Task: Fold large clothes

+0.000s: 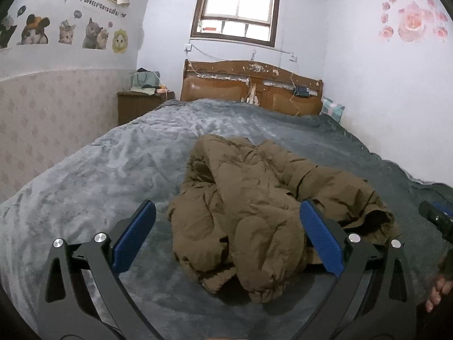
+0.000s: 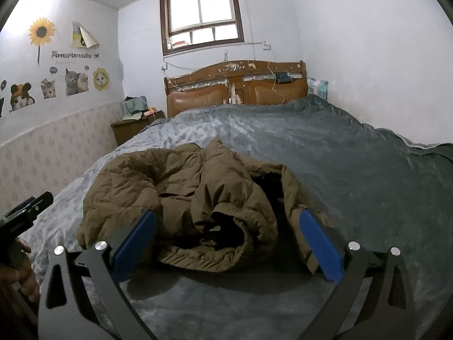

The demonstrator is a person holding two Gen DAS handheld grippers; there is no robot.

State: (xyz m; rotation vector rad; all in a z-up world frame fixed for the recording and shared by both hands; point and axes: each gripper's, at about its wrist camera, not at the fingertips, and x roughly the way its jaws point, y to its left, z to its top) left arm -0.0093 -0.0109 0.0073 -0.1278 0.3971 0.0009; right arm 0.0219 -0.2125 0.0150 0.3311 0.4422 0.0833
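Observation:
A brown padded coat point(image 1: 254, 206) lies crumpled in a heap on the grey blanket of the bed point(image 1: 99, 164). It also shows in the right wrist view point(image 2: 184, 195), with a dark sleeve opening facing me. My left gripper point(image 1: 228, 212) is open and empty, held just above the near end of the coat, its blue pads point(image 1: 136, 235) apart. My right gripper point(image 2: 228, 221) is open and empty, hovering over the coat's near edge, with the coat between its blue pads point(image 2: 320, 246).
The wooden headboard point(image 1: 252, 85) stands at the far end under a window. A bedside table point(image 1: 138, 104) with bags stands at the far left. A wall runs along the bed's right side. The other gripper shows at each view's edge point(image 1: 436, 218) point(image 2: 25, 212).

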